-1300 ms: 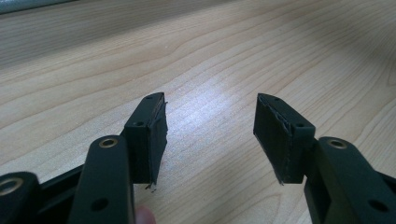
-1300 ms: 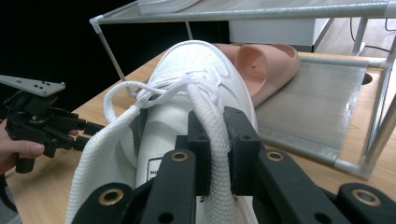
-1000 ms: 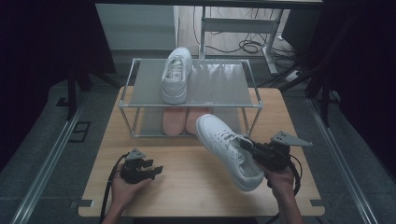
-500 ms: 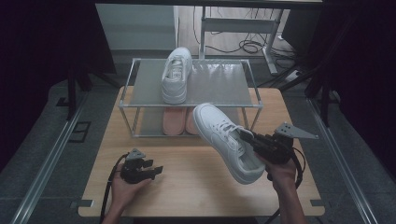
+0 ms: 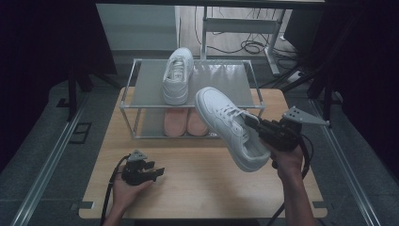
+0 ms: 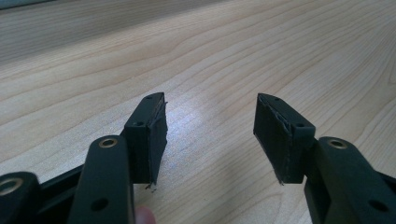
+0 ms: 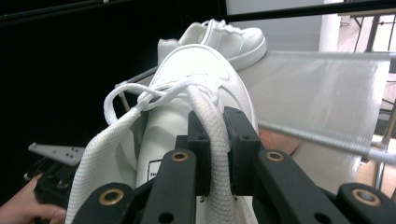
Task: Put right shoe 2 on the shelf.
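Two grippers, three views.
high view – right gripper [image 5: 251,123]: centre right of frame, clamped on white lace-up leather sneaker [image 5: 228,126], held in the air, toe toward upper left, over front edge of grey metal two-tier shoe rack [image 5: 225,77].
high view – rack: second white sneaker [image 5: 178,75] on top shelf, pink pair of shoes [image 5: 186,121] on lower shelf.
high view – left gripper [image 5: 153,172]: lower left, resting on light wooden table [image 5: 197,179].
left gripper view – left gripper [image 6: 211,135]: jaws apart, nothing between, table [image 6: 224,56] beneath.
right gripper view – right gripper [image 7: 217,149]: jaws pinched on sneaker [image 7: 196,84] collar edge, centre frame; rack [image 7: 322,88] at right.

Wooden bench [image 5: 197,188] carries a two-tier rack [image 5: 131,106] at its far edge; left gripper [image 5: 141,170] apparently rests near-left.
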